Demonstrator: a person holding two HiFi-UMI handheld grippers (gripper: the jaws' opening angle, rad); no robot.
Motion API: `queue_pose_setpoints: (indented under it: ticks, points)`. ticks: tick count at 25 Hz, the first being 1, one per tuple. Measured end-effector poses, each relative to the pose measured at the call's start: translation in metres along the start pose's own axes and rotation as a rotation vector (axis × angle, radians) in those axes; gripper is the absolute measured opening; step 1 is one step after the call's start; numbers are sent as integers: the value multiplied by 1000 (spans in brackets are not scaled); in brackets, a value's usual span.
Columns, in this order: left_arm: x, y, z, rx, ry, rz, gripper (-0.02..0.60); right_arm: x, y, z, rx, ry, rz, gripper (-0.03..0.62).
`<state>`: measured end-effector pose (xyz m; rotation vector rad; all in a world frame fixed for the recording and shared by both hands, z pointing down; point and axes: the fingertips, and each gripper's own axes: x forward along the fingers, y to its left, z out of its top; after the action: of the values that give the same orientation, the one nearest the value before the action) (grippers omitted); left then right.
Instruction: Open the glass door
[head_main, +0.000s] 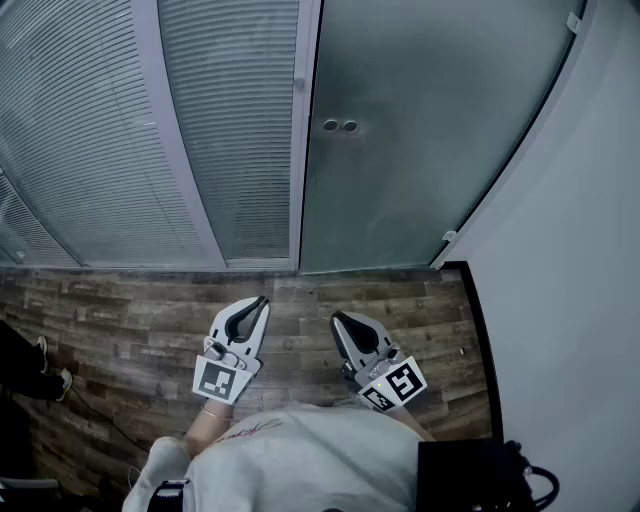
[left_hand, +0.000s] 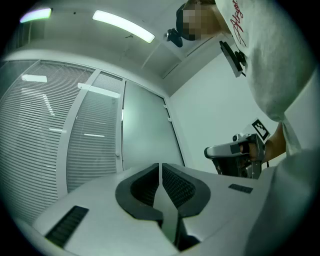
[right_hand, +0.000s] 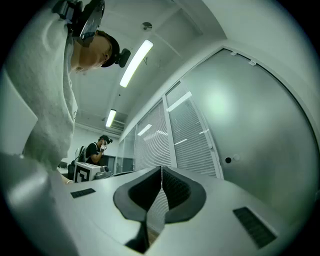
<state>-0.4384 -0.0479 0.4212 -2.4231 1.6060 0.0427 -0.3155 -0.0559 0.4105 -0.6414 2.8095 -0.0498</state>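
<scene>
Frosted glass door (head_main: 420, 130) straight ahead, smooth and grey-green, closed against a pale frame (head_main: 300, 130). Two small round fittings (head_main: 340, 126) sit near its left edge. Left of it are glazed panels with fine horizontal blinds (head_main: 230, 120). Floor (head_main: 130, 310) is worn wood-look planks, with a plain white wall (head_main: 570, 280) at right. Left gripper (head_main: 261, 300) and right gripper (head_main: 337, 318) are held low over the floor, well apart from the door. On each, the ribbed black pads (left_hand: 177, 186) are pressed together with nothing between. Each carries a cube (head_main: 222, 380) with black-and-white square markers. Red script on the shirt (head_main: 290, 460) is unreadable.
</scene>
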Motion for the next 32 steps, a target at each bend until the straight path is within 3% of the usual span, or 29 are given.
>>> queue_pose_setpoints:
  ticks: [12,17,25,32]
  points:
    - [-5,10,-1,-6,-8,10,35,11,4,2,-5,-9,2,20]
    - [-4,15,-2,-14,-6,11,35,14,2,7,-65,-16,-18,20]
    - [6,32,-11,-15,6,19,35,30,-22,4,-17,-40,-60,20]
    - [35,61,-22,-43,7,25,35,58,-56,4,-40,-41,-99,20]
